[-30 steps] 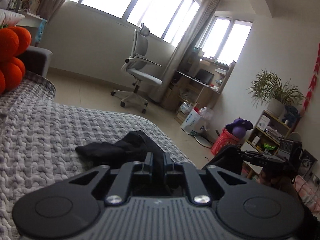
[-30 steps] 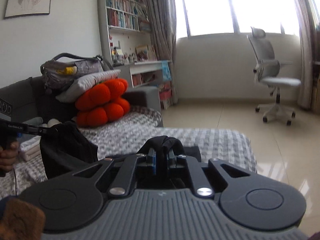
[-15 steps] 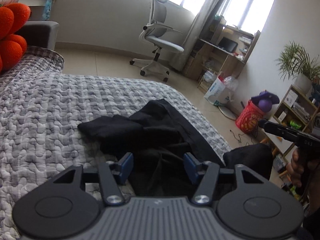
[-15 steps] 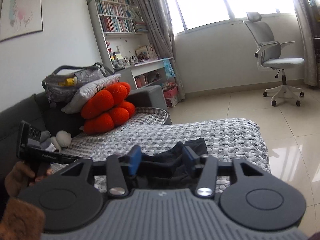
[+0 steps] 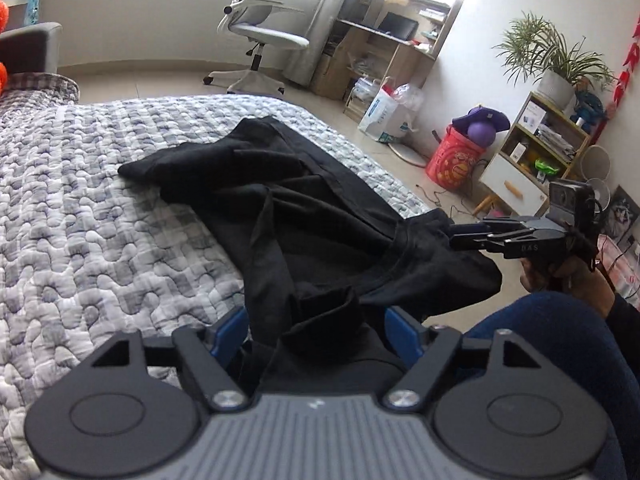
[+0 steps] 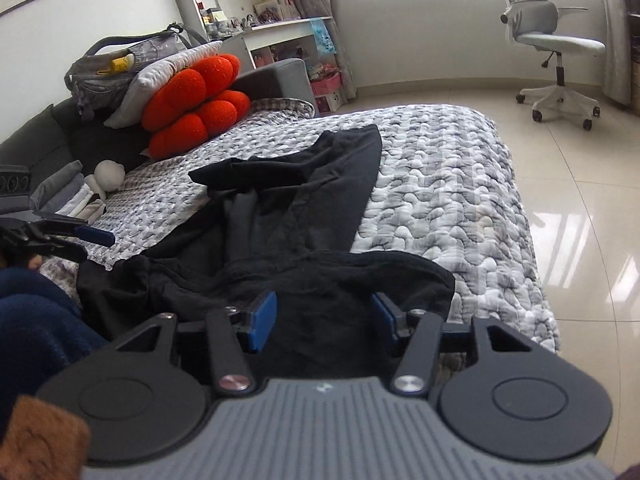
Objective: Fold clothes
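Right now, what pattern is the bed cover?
Grey-and-white quilted check on the bed cover; clearest in the right wrist view.

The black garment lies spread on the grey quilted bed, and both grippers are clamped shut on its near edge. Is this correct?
Not quite. The black garment does lie on the grey quilted bed, but both wrist views show the pads apart: the left gripper, jaws opening, and the right gripper merely straddle the cloth.
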The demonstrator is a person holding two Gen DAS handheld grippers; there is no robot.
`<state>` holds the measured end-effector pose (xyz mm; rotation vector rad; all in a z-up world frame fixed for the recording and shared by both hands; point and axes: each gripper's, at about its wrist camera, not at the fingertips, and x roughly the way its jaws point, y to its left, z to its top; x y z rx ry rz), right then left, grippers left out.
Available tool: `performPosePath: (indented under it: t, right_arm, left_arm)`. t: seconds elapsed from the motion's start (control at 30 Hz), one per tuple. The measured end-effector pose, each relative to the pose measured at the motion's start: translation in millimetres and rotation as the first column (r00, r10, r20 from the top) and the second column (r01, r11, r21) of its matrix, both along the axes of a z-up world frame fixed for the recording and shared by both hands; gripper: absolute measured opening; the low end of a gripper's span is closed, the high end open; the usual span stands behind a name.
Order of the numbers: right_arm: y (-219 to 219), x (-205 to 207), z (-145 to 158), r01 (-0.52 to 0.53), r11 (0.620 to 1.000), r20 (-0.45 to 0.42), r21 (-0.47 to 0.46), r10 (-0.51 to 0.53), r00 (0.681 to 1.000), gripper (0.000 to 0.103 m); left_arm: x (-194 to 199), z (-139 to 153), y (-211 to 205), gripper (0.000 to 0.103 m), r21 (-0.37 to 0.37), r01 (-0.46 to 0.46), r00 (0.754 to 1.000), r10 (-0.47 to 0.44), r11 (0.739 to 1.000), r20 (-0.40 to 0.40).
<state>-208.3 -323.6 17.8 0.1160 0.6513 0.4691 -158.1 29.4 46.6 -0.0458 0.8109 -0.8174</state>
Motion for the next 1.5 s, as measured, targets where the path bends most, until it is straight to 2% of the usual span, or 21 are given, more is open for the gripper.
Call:
performPosePath:
  t: [0.03, 0.1, 0.2, 0.27, 0.3, 0.33, 0.4, 0.47, 0.6, 0.63, 0.67, 0.7, 0.73, 0.77, 0.87, 1.03, 1.13, 1.23, 1.27, 1.4, 1.5]
  right_arm:
    - [7, 2, -1, -0.002, 1.0, 0.008, -0.029, 0.002, 1.0, 0.052]
    - [22, 7, -2, -0.006, 0.996, 0.024, -0.086, 0.008, 1.0, 0.009]
    - [29, 9, 1, 0.012, 0.992, 0.054, -0.128, -0.005, 0.999, 0.005]
    - [33, 11, 3, 0.026, 0.988, 0.075, -0.152, -0.014, 0.997, 0.005]
    - [34, 11, 4, 0.033, 0.986, 0.085, -0.164, -0.019, 0.996, 0.006]
    - [32, 14, 4, 0.062, 0.985, 0.085, -0.163, -0.048, 0.995, 0.015]
    - [24, 18, 1, 0.101, 0.982, 0.06, -0.158, -0.092, 0.994, 0.054]
    - [19, 17, -3, 0.107, 0.982, 0.044, -0.154, -0.102, 0.994, 0.069]
    - [20, 13, -11, 0.115, 0.976, 0.026, -0.182, -0.113, 0.993, 0.069]
    - [21, 12, -13, 0.117, 0.975, 0.021, -0.189, -0.115, 0.993, 0.067]
    - [24, 12, -12, 0.116, 0.974, 0.025, -0.197, -0.113, 0.993, 0.053]
    - [28, 13, -10, 0.113, 0.972, 0.031, -0.205, -0.109, 0.994, 0.024]
    - [32, 14, -8, 0.11, 0.971, 0.038, -0.213, -0.105, 0.994, 0.009]
    - [37, 16, -5, 0.112, 0.966, 0.053, -0.232, -0.102, 0.993, 0.004]
    - [49, 27, 9, 0.142, 0.951, 0.137, -0.273, -0.108, 0.985, 0.004]
    - [68, 53, 64, 0.149, 0.962, 0.379, -0.229, -0.053, 0.924, 0.004]
    - [81, 63, 103, 0.085, 0.986, 0.534, -0.143, 0.005, 0.845, 0.004]
    - [82, 76, 127, 0.018, 1.0, 0.628, 0.005, -0.017, 0.778, 0.004]
    - [81, 85, 124, 0.045, 0.999, 0.603, 0.0, -0.035, 0.797, 0.005]
    - [83, 128, 97, 0.214, 0.966, 0.421, -0.145, -0.135, 0.897, 0.009]
    - [77, 119, 76, 0.192, 0.971, 0.334, -0.145, -0.134, 0.933, 0.014]
  left_arm:
    - [2, -3, -5, 0.075, -0.002, 0.007, 1.0, -0.007, 1.0, -0.008]
    - [4, -8, -14, 0.063, 0.013, 0.018, 1.0, -0.018, 1.0, -0.01]
    - [2, -11, -24, 0.039, 0.067, 0.041, 0.999, -0.041, 0.997, -0.001]
    - [1, -15, -27, 0.035, 0.091, 0.053, 0.999, -0.053, 0.994, -0.009]
    - [1, -16, -28, 0.034, 0.098, 0.056, 0.998, -0.055, 0.994, -0.009]
    - [2, -17, -29, 0.032, 0.104, 0.056, 0.998, -0.056, 0.993, -0.009]
    - [4, -18, -28, 0.024, 0.109, 0.042, 0.999, -0.041, 0.993, -0.009]
    - [6, -16, -27, 0.021, 0.1, 0.026, 1.0, -0.025, 0.995, -0.004]
    - [9, -14, -28, 0.018, 0.084, 0.0, 1.0, -0.001, 0.996, 0.007]
    - [11, -14, -29, 0.018, 0.086, -0.003, 1.0, 0.002, 0.996, 0.008]
    - [12, -14, -30, 0.018, 0.087, -0.006, 1.0, 0.005, 0.996, 0.009]
    - [13, -13, -31, 0.018, 0.088, -0.007, 1.0, 0.006, 0.996, 0.014]
    - [14, -12, -32, 0.018, 0.088, -0.008, 1.0, 0.006, 0.996, 0.018]
    - [15, -11, -33, 0.018, 0.086, -0.009, 1.0, 0.007, 0.996, 0.022]
    - [17, -6, -32, 0.018, 0.078, -0.02, 0.999, 0.018, 0.997, 0.032]
    - [24, 5, -20, 0.02, -0.014, -0.02, 1.0, 0.02, 1.0, 0.014]
    - [28, 9, -14, 0.023, -0.051, -0.031, 0.999, 0.032, 0.998, 0.013]
    - [34, 12, -7, 0.038, -0.11, -0.051, 0.999, 0.052, 0.993, 0.001]
    - [37, 13, -6, 0.043, -0.122, -0.059, 0.998, 0.06, 0.991, 0.0]
    - [45, 14, -3, 0.045, -0.148, -0.076, 0.997, 0.076, 0.986, -0.008]
    - [52, 5, -6, 0.046, -0.131, -0.084, 0.996, 0.079, 0.988, -0.04]
